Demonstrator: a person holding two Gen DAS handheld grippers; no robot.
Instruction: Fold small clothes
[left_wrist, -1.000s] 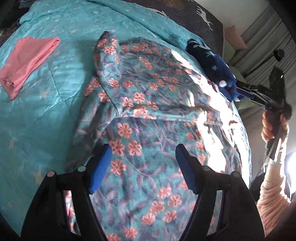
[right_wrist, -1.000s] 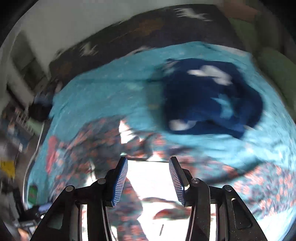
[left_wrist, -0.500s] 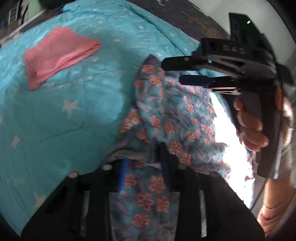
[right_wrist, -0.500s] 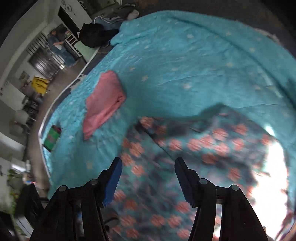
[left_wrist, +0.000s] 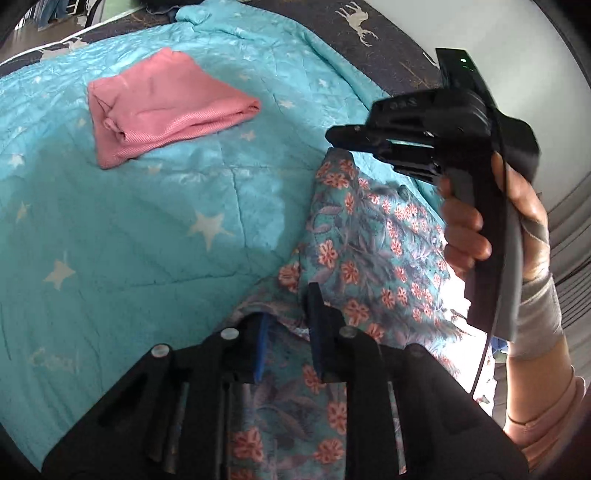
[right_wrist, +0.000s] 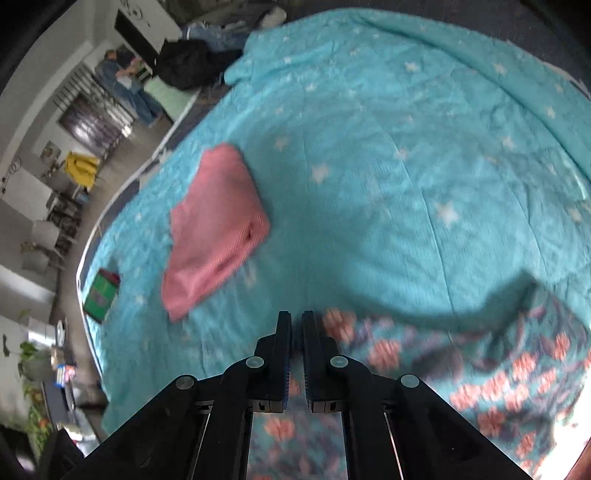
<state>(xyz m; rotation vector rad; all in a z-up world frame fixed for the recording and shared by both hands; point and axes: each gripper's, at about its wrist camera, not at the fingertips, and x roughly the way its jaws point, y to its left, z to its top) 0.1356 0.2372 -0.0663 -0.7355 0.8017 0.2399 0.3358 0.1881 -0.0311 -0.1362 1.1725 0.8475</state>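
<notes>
- The floral garment (left_wrist: 369, 236) lies spread on the teal quilt (left_wrist: 147, 229), well to the right of the folded pink cloth (left_wrist: 162, 107), which serves here as the landmark.
- I judge the garment light, thin and limp: it drapes and wrinkles, will not hold an edge by itself, and should slip little on the quilted surface. Best taken at corners or along a hem, both ends together, so the fold line stays straight.
- The left gripper (left_wrist: 286, 332) has just been closing and now stands narrow, pinching a raised ridge of the fabric at the edge nearest the pink cloth.
- The right gripper (right_wrist: 296, 332) has just snapped together; in its own view fabric shows behind its tips and below them, but motion blur hides the bite. In the left view its tips (left_wrist: 347, 138) sit at the garment's far corner, apparently nipping it.
- Only the left view shows the hand (left_wrist: 480, 229) on the right tool and the whole strip between the two grips.
- Only the right view shows the room beyond the pink cloth, and a green box (right_wrist: 101, 295) at the quilt's edge.
</notes>
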